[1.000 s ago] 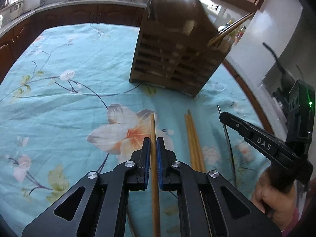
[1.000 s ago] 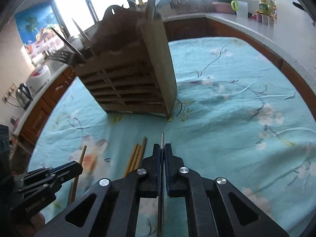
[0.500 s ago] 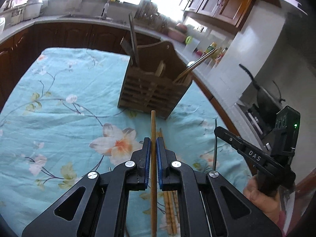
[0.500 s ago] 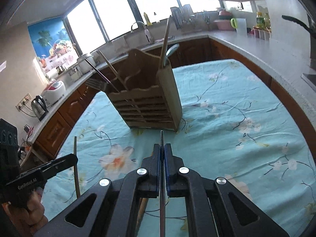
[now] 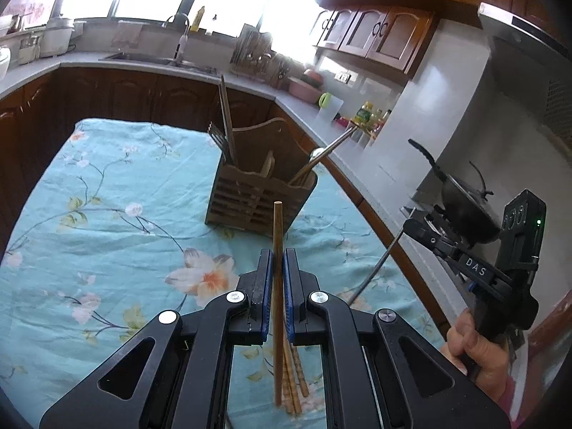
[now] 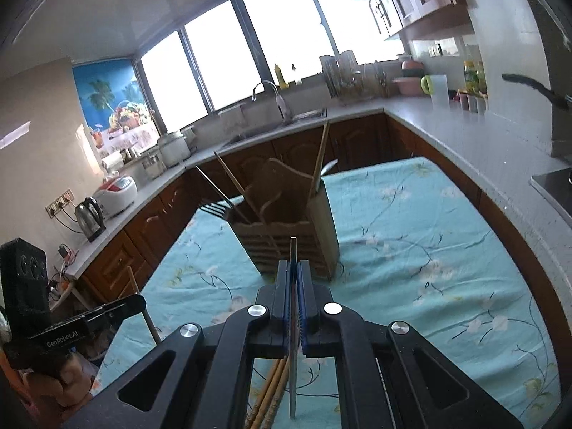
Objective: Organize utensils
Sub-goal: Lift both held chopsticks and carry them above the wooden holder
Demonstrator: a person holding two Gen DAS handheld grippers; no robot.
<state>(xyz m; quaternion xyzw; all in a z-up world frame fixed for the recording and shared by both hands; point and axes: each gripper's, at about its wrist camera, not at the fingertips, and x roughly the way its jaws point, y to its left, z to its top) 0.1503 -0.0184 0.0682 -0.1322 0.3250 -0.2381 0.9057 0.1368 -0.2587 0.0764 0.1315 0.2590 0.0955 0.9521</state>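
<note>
My left gripper (image 5: 275, 261) is shut on a wooden chopstick (image 5: 277, 228) and holds it above the table, its tip pointing at the wooden utensil holder (image 5: 257, 193). My right gripper (image 6: 293, 271) is shut on a thin metal chopstick (image 6: 293, 250), also lifted, in front of the holder (image 6: 286, 239). The holder stands on the floral cloth and has a fork, chopsticks and a spoon in it. Loose wooden chopsticks (image 5: 295, 375) lie on the cloth below the grippers. The right gripper shows in the left wrist view (image 5: 411, 225), the left one in the right wrist view (image 6: 137, 302).
The table has a teal floral cloth (image 5: 107, 221). Counters wrap around it, with a sink (image 6: 275, 121), a kettle (image 6: 89, 214) and a rice cooker (image 6: 118, 186). A black wok (image 5: 464, 211) sits on the stove at the right.
Both grippers have risen and tilted up, lifting their chopsticks off the cloth. The holder now looks farther and lower in both views.
</note>
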